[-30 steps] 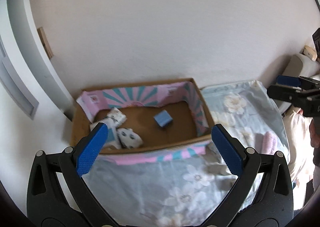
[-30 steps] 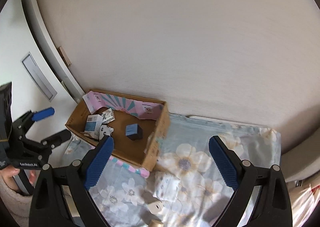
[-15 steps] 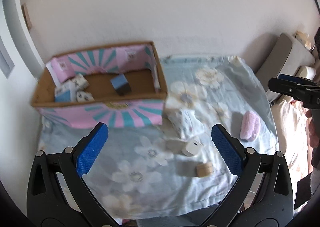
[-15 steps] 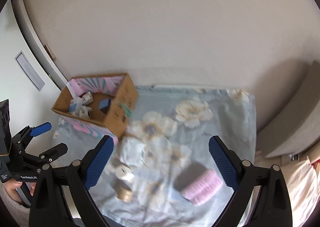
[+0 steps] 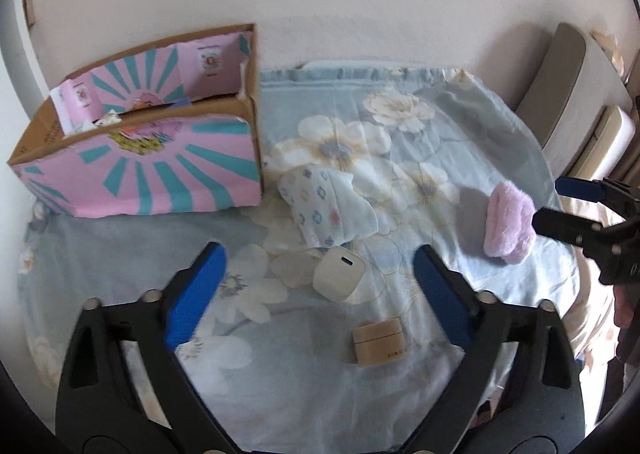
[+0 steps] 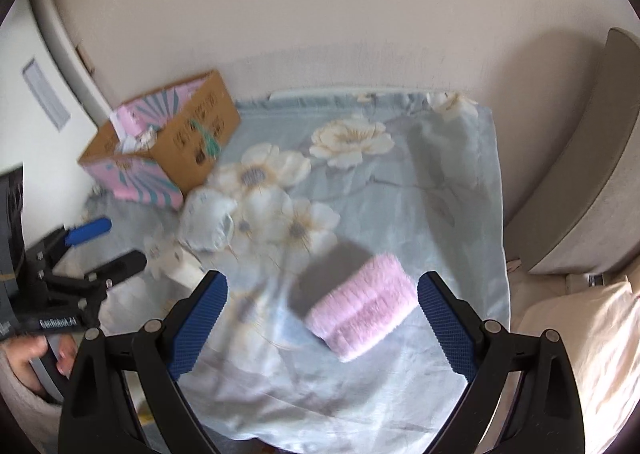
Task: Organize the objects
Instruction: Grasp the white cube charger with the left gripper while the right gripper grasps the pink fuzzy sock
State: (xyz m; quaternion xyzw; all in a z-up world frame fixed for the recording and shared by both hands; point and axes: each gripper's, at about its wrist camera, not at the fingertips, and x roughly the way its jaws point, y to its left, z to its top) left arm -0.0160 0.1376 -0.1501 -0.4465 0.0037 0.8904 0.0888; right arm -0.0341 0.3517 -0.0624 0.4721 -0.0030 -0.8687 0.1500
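Note:
A cardboard box (image 5: 140, 173) with pink and teal lining stands at the back left of the floral cloth; it also shows in the right wrist view (image 6: 192, 141). On the cloth lie a folded patterned cloth (image 5: 328, 205), a white charger cube (image 5: 340, 278), a small tan box (image 5: 378, 340) and a fluffy pink roll (image 5: 508, 225). My left gripper (image 5: 320, 294) is open and empty above the charger. My right gripper (image 6: 322, 318) is open and empty, with the pink roll (image 6: 364, 314) between its fingers' line of view.
The floral sheet (image 6: 360, 181) covers a small table against a white wall. A grey cushioned seat (image 6: 592, 173) stands to the right. The box holds small packets (image 5: 100, 119). A door frame (image 6: 72, 61) is at the far left.
Both grippers have swung right and down, away from the box. The left now looks at the charger and tan box; the right has come close over the pink roll. Both stay open.

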